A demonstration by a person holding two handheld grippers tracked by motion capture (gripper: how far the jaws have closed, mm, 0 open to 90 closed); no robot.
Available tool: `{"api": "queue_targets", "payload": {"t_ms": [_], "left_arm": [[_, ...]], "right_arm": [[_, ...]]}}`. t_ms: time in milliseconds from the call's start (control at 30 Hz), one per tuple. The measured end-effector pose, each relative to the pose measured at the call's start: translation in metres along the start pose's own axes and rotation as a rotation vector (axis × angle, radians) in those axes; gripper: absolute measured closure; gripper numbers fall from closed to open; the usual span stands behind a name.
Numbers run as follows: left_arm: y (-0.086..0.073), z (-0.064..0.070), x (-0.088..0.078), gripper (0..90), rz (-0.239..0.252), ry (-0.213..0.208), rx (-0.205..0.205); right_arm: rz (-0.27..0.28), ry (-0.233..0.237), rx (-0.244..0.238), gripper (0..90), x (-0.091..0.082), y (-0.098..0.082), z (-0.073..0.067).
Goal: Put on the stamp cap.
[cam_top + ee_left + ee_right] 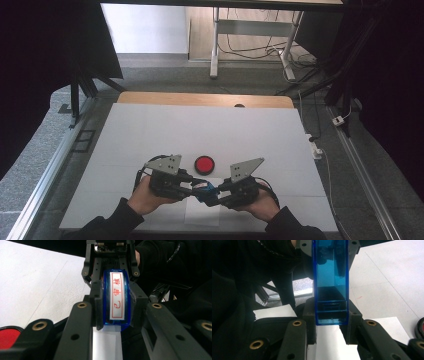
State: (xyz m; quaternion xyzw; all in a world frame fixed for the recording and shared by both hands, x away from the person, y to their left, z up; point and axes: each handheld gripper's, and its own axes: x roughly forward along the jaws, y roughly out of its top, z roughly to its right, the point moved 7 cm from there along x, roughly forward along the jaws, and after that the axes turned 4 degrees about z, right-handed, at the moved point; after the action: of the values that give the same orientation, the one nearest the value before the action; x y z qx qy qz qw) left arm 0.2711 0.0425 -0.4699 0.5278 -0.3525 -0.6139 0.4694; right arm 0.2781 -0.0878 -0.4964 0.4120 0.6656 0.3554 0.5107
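A blue see-through stamp (205, 192) hangs just above the table between both grippers. Its white label with red characters (116, 296) faces the left gripper view. My left gripper (116, 307) is shut on the stamp's labelled end, a pad on each side. From the opposite side, my right gripper (331, 317) is shut on the clear blue body (330, 277). In the high view the left gripper (189, 188) and right gripper (220, 192) meet tip to tip at the stamp. A white paper sheet (202, 214) lies under them.
A round red pad in a black rim (204, 164) sits just beyond the grippers; the red pad (7, 336) also shows low left in the left gripper view. The white table cover (200, 130) stretches far ahead. The table's front edge is close under the hands.
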Motion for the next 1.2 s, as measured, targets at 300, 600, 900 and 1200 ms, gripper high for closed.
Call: {"api": "queue_targets", "payload": {"t_ms": [300,600,900,1200], "left_arm": [[-0.0003,-0.0011,-0.0004,69.7,-0.01,0.002,-0.002],[0.0015,-0.002,-0.0013,69.7,-0.015,0.023,-0.012],[0.0033,-0.0032,-0.0046,69.7,-0.008,0.037,-0.012],[0.0043,-0.0038,-0.0068,69.7,-0.016,0.065,-0.009]], "right_arm": [[0.003,-0.011,0.011,68.5,0.0009,-0.0006,0.0002],[0.005,-0.043,0.01,65.5,0.0013,0.0002,0.0012],[0.002,-0.081,0.021,57.0,0.0007,-0.0008,0.0045],[0.004,-0.122,0.025,47.8,-0.0009,-0.0007,0.0066]]}}
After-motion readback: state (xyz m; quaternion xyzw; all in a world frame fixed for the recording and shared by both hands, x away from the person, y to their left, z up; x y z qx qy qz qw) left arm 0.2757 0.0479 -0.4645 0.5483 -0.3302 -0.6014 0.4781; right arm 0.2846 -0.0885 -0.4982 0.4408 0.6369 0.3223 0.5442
